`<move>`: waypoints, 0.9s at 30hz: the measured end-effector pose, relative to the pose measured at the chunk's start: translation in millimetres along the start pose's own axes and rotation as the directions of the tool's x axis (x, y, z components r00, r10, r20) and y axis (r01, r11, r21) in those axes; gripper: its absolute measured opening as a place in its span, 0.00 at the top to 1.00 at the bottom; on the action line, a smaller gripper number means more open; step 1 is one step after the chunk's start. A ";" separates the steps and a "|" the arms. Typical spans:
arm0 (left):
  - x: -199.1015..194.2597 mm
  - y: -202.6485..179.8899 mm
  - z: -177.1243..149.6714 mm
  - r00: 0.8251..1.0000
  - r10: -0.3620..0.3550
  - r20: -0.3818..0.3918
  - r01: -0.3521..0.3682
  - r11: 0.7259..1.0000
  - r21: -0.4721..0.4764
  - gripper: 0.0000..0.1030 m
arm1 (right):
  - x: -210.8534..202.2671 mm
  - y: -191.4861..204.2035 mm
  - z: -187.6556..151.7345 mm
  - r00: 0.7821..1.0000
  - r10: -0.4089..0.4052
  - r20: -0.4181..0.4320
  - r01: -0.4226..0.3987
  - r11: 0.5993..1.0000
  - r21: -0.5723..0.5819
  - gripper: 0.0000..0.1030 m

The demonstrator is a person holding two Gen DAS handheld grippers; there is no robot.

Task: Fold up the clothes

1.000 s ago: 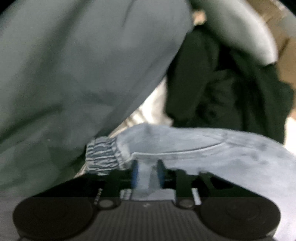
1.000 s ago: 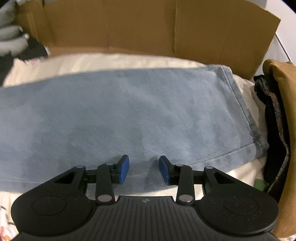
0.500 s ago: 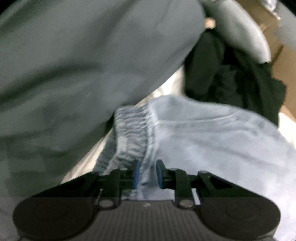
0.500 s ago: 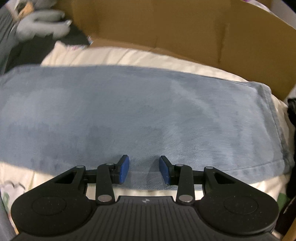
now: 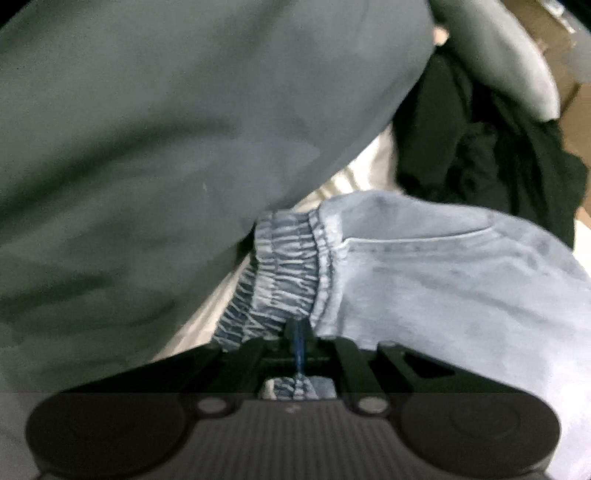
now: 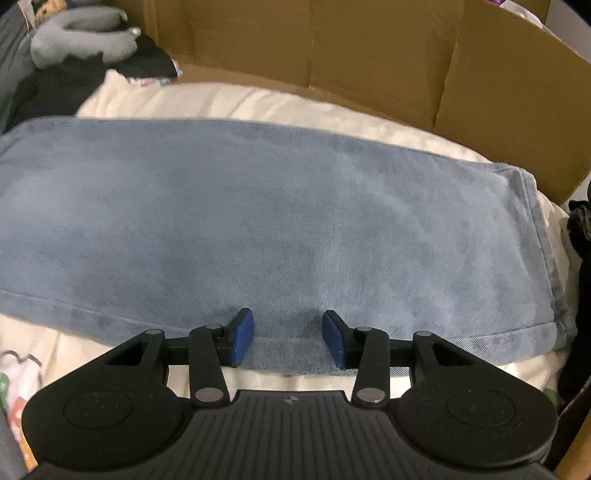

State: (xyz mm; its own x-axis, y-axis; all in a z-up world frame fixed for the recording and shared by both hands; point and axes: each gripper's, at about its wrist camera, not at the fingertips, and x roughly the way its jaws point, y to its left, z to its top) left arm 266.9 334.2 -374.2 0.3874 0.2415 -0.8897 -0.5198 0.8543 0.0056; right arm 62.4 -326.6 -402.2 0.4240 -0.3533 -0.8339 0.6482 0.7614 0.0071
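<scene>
Light blue jeans (image 6: 258, 221) lie flat across a cream bedsheet (image 6: 258, 103), leg hem toward the right. In the left wrist view their gathered elastic waistband (image 5: 284, 273) runs down into my left gripper (image 5: 298, 343), which is shut on it, with denim bunched behind the jaws. My right gripper (image 6: 288, 338) is open, its blue pads (image 6: 242, 336) resting at the near edge of the jeans leg, holding nothing.
A cardboard wall (image 6: 369, 55) stands behind the bed. A grey plush (image 6: 81, 29) and black clothes (image 6: 74, 81) lie at the far left. Dark garments (image 6: 580, 258) sit at the right edge. A large grey-green cloth (image 5: 166, 147) fills the left wrist view, black clothing (image 5: 480, 155) behind.
My left gripper has closed onto the jeans waistband, which was between open pads before. My right gripper has shifted left along the leg, staying open.
</scene>
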 end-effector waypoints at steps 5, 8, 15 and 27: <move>-41.5 17.1 -2.9 1.000 -0.015 0.018 0.015 1.000 0.009 0.71 | -19.6 -13.4 5.7 0.999 -0.001 0.033 0.001 1.000 0.002 0.53; -61.6 29.5 -9.4 1.000 -0.010 0.015 0.010 1.000 0.008 0.71 | -29.6 -20.6 9.1 0.999 -0.004 0.052 0.004 1.000 0.003 0.53; -87.6 60.0 -51.3 0.999 0.006 -0.044 -0.007 1.000 -0.011 0.71 | -46.8 -24.9 16.7 0.997 0.005 0.081 -0.004 1.000 -0.016 0.53; -84.3 85.2 -129.1 0.988 -0.017 -0.151 0.005 0.997 -0.076 0.72 | -38.2 -1.7 16.0 0.997 0.052 0.053 -0.049 0.998 -0.044 0.53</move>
State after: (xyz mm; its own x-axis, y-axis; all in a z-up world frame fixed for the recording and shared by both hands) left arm 91.7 327.2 -357.7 0.2768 0.1549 -0.9484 -0.5740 0.8182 -0.0339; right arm 55.2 -323.1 -361.5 0.4900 -0.3419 -0.8019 0.5984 0.8008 0.0242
